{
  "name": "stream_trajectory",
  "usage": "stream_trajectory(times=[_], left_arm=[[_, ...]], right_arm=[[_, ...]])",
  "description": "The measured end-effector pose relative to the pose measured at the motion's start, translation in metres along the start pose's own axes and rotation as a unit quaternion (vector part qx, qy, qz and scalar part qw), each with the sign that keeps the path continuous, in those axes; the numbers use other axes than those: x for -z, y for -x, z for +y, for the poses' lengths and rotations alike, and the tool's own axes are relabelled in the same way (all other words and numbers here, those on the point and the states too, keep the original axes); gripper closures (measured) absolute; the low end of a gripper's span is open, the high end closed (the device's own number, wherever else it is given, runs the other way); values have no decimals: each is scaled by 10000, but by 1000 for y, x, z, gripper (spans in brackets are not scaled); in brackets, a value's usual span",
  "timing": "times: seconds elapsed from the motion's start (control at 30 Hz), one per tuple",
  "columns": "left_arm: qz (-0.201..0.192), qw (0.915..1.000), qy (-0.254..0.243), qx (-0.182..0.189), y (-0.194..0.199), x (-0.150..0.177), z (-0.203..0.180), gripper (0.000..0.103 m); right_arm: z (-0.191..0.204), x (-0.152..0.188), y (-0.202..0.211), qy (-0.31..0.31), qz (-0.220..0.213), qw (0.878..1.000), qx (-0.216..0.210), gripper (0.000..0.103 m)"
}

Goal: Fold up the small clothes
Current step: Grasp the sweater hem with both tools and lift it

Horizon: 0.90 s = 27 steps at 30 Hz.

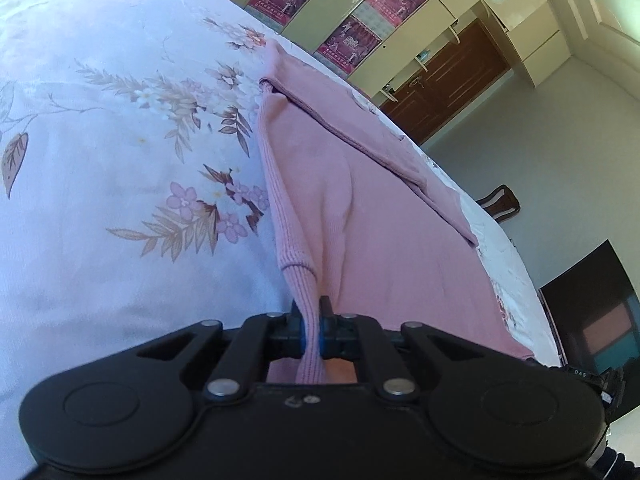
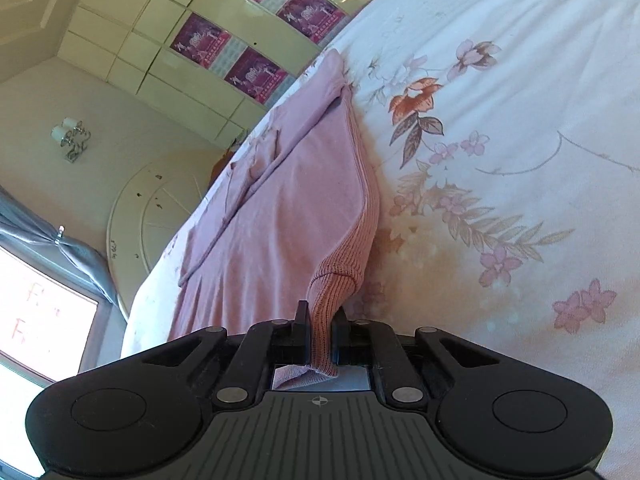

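Note:
A small pink knit sweater lies spread on a floral bedsheet, with a sleeve folded across its body. My left gripper is shut on the ribbed hem at one corner and lifts it slightly. In the right wrist view the same sweater stretches away over the sheet. My right gripper is shut on the ribbed hem at the other corner, with fabric bunched between the jaws.
The bed edge runs diagonally in both views. Beyond it stand cream cabinets with pink posters, a brown wooden door, a dark chair, and a bright window with a grey curtain.

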<state>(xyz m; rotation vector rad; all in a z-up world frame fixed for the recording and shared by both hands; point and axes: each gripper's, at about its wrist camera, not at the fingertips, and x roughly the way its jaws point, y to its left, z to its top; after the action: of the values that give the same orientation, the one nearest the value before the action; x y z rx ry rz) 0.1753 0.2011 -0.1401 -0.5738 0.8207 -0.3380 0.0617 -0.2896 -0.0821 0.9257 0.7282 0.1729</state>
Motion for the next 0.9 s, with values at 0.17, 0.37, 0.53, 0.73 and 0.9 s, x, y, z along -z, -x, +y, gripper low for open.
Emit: stream_trajectory(times=[0.17, 0.37, 0.53, 0.73, 0.9], left_arm=[[116, 9991, -199, -343, -7, 3, -8, 98], [91, 9974, -470, -539, -5, 3, -19, 99], [-66, 9970, -594, -492, 3, 1, -27, 99], [-455, 9967, -634, -229, 20, -8, -36, 99], [-895, 9953, -322, 182, 32, -33, -43, 99]], right_arm=[[7, 0, -13, 317, 314, 9976, 520, 95], [-2, 9, -5, 123, 163, 9986, 484, 95], [16, 4, 2, 259, -35, 9989, 391, 95], [41, -7, 6, 480, -199, 9982, 314, 95], [64, -26, 11, 676, -384, 9968, 158, 95]])
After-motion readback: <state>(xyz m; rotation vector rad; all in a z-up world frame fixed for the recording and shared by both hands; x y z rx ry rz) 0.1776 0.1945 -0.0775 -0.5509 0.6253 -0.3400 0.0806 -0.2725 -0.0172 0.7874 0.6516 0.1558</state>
